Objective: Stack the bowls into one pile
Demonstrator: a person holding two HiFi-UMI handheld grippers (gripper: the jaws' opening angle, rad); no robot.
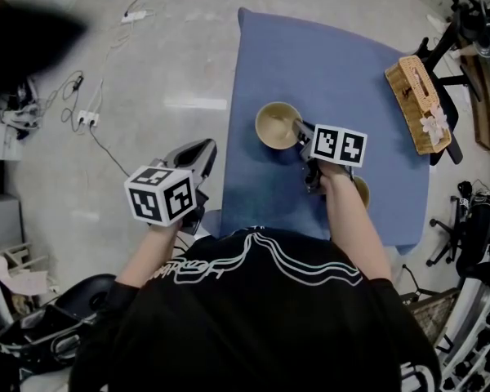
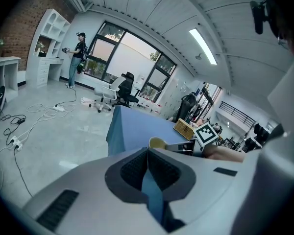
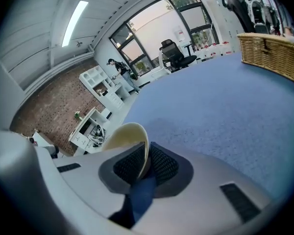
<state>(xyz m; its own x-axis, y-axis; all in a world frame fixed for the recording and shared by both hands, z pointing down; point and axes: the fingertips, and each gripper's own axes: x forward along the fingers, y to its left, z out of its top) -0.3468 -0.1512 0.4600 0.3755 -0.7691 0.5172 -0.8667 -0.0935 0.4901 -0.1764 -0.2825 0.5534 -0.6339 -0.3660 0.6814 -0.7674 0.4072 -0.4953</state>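
Bowls, two that I can see, sit on the blue cloth-covered table (image 1: 327, 64): a cream round bowl (image 1: 276, 125) near the middle and a second tan bowl (image 1: 362, 191) nearer me, mostly hidden under my right forearm. My right gripper (image 3: 144, 161) is pinched on the cream round bowl's rim, one pad inside the wall and one outside. I judge that grip is meant for lifting it and carrying it over to nest with the other. My left gripper (image 2: 148, 163) hangs off the table's left edge, jaws together on nothing, out of the way. A woven wicker basket (image 1: 416, 104) stands well apart at the table's right edge.
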